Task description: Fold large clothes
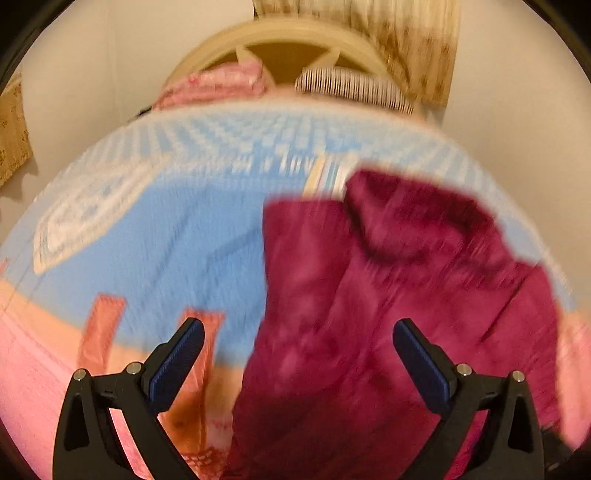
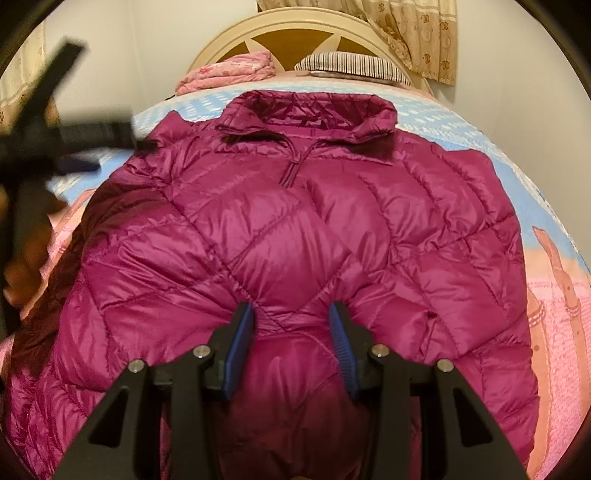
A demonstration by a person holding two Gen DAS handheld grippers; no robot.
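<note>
A magenta quilted puffer jacket (image 2: 295, 221) lies front up on the bed, collar toward the headboard. My right gripper (image 2: 291, 317) is over its lower middle, its blue-padded fingers (image 2: 242, 332) pinching a bunched fold of the jacket between them. In the blurred left wrist view the jacket (image 1: 369, 314) fills the right half. My left gripper (image 1: 297, 332) is wide open above the jacket's left edge and holds nothing. The left gripper also shows in the right wrist view (image 2: 55, 140), blurred, at the far left.
The bed is covered by a blue and pink blanket (image 1: 166, 240). A folded pink quilt (image 2: 229, 72) and a striped pillow (image 2: 351, 64) lie by the cream headboard (image 2: 295, 26). A patterned curtain (image 2: 413, 33) hangs at the back right.
</note>
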